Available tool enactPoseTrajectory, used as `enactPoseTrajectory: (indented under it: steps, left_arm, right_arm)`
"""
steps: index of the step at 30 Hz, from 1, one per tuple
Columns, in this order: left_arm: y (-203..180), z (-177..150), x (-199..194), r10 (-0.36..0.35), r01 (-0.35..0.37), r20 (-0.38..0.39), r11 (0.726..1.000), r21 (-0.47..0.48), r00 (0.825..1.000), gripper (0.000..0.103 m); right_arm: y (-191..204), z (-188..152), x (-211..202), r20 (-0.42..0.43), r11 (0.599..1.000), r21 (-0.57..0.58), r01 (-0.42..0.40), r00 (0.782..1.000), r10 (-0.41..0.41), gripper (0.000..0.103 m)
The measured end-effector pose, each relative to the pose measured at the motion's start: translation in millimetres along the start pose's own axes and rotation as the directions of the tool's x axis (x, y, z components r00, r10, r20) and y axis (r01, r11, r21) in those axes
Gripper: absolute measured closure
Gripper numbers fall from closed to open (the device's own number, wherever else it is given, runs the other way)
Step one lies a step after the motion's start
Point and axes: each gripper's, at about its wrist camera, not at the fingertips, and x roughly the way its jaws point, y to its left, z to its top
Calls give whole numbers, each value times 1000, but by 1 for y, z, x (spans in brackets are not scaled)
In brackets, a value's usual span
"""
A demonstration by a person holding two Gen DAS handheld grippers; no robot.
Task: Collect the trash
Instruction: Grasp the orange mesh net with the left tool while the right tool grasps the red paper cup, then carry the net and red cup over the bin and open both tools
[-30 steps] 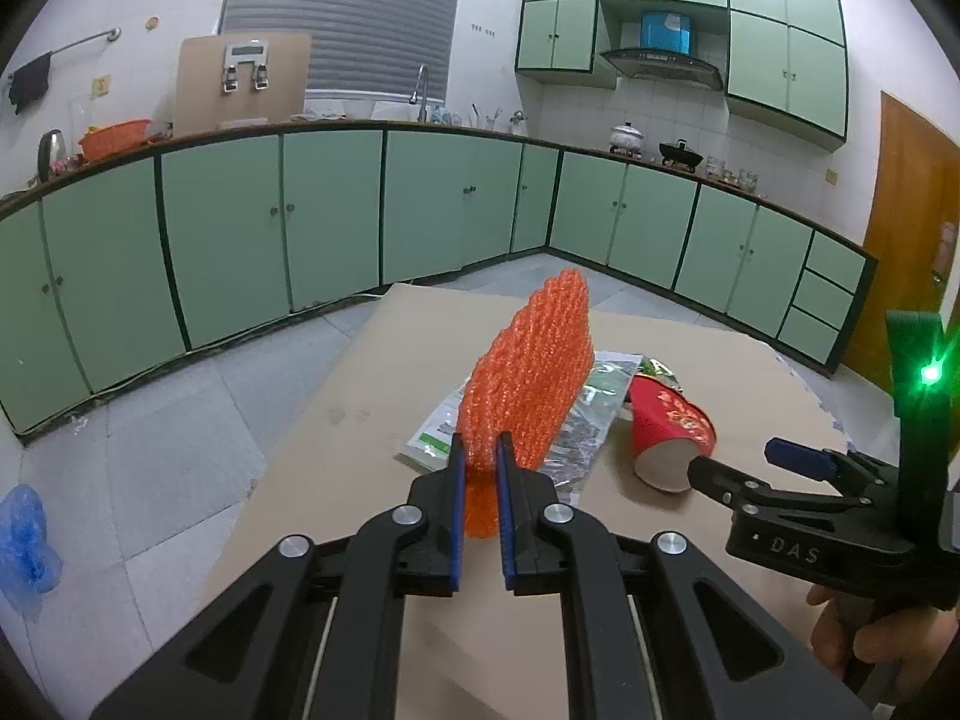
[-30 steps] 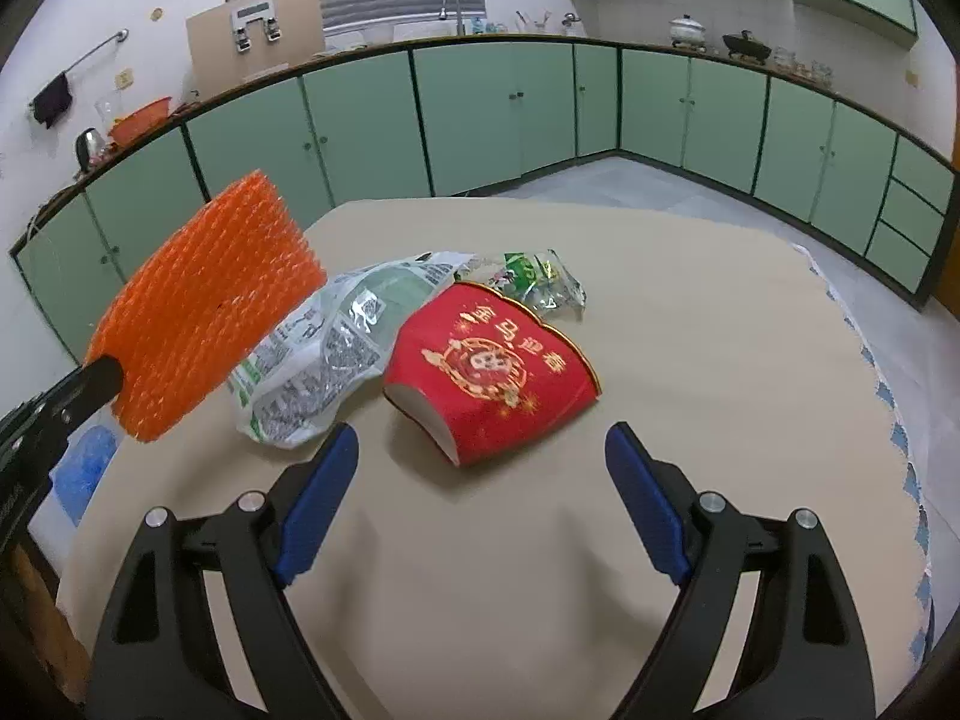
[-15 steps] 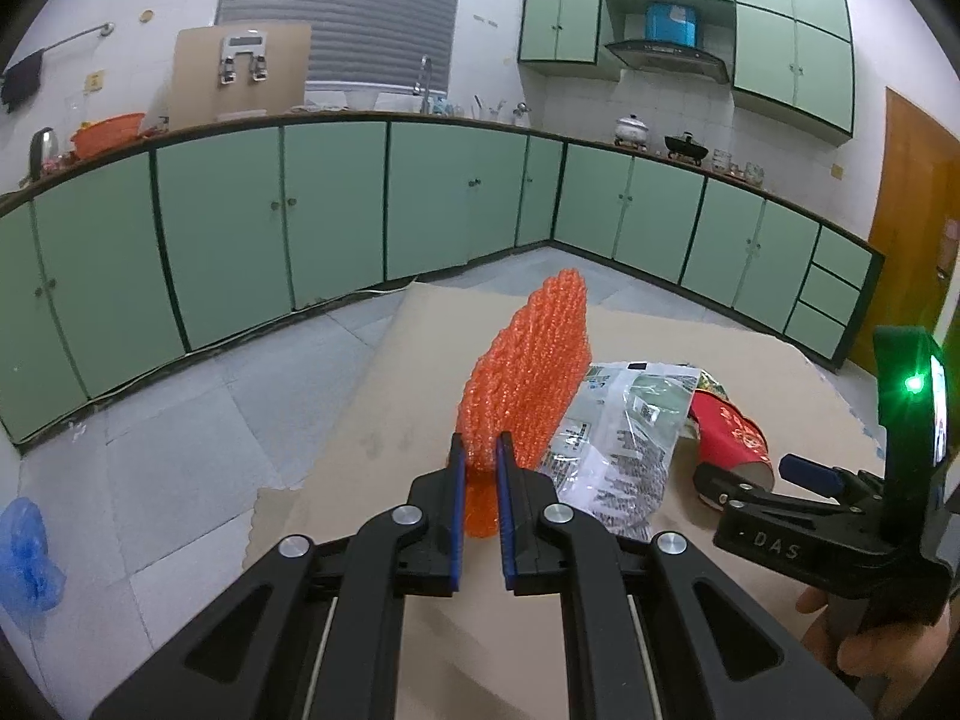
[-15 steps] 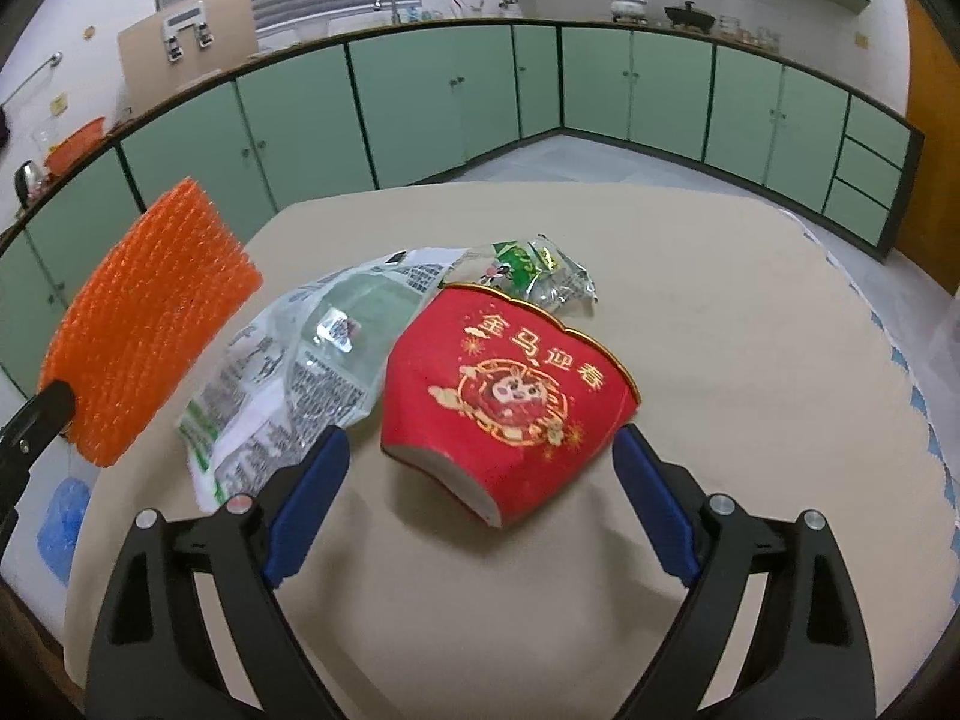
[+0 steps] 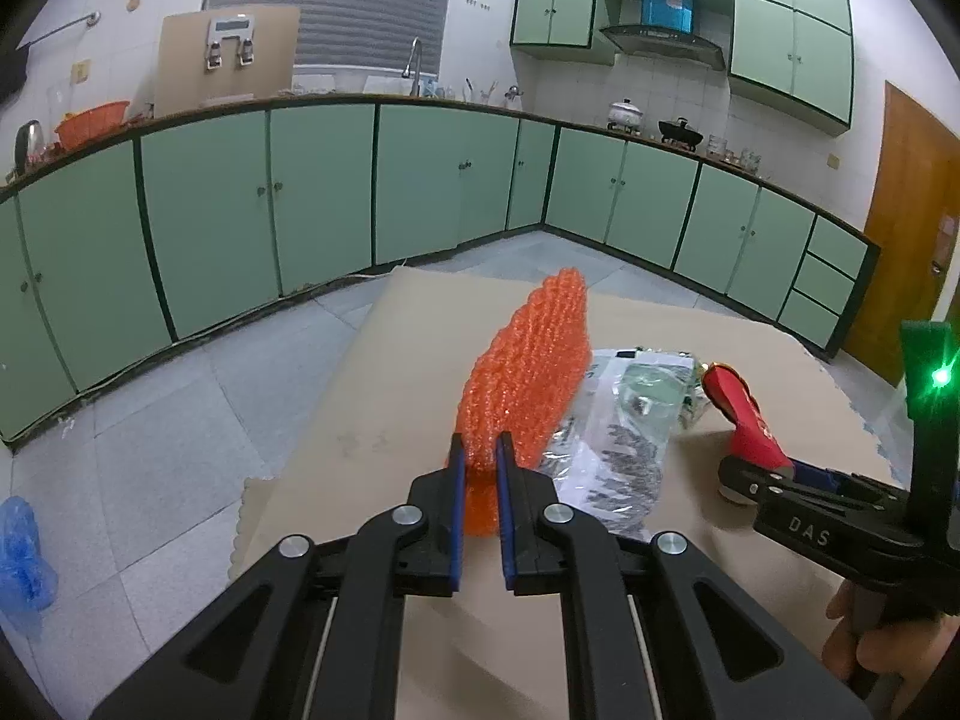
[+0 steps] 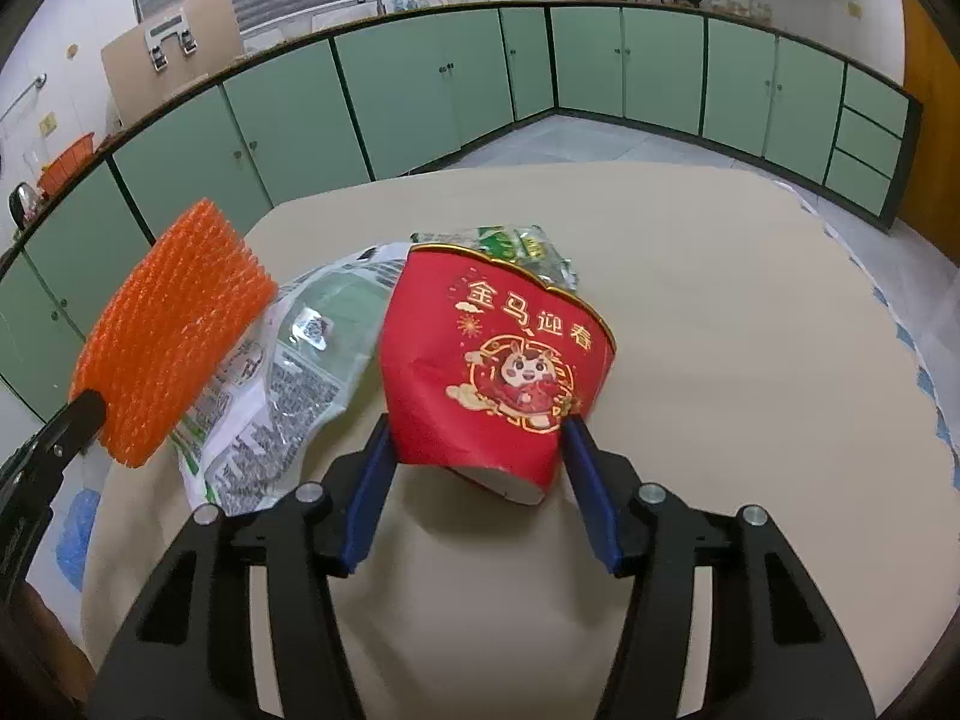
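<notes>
The left gripper [image 5: 478,461] pinches the orange wrap [image 5: 528,378], whose lower end its jaws hide. The right gripper's [image 6: 477,444] jaws, just closing, touch the red cup [image 6: 492,372]; the cup hides most of the green wrapper [image 6: 522,243].

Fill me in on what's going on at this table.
A person is collecting trash with two handheld grippers. The left gripper is shut on an orange bubble-wrap sheet, held upright. The right gripper has just been closing around a dented red paper cup lying on the beige table. A crinkled clear plastic wrapper lies beside it.
</notes>
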Motion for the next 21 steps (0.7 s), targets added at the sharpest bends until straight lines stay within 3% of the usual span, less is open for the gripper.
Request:
enactPoseTrajectory:
  steps: [10,16,21]
  left_arm:
    - [-32,6,-31,-10,10,29,1000,17,1000,94]
    - [-74,5,-60,-36,34,45,998,55,998,94]
    - [-129,-5,-86,-105,100,42,990,94,994,94]
  right_arm:
    - [-42,-12,-61,56,999,22,-30,998,29,54]
    - [-77,-24,-115,99,1000,2,-28,995,27,54]
    - [-131,-41,-159,118,1000,13,1,993,-2,54]
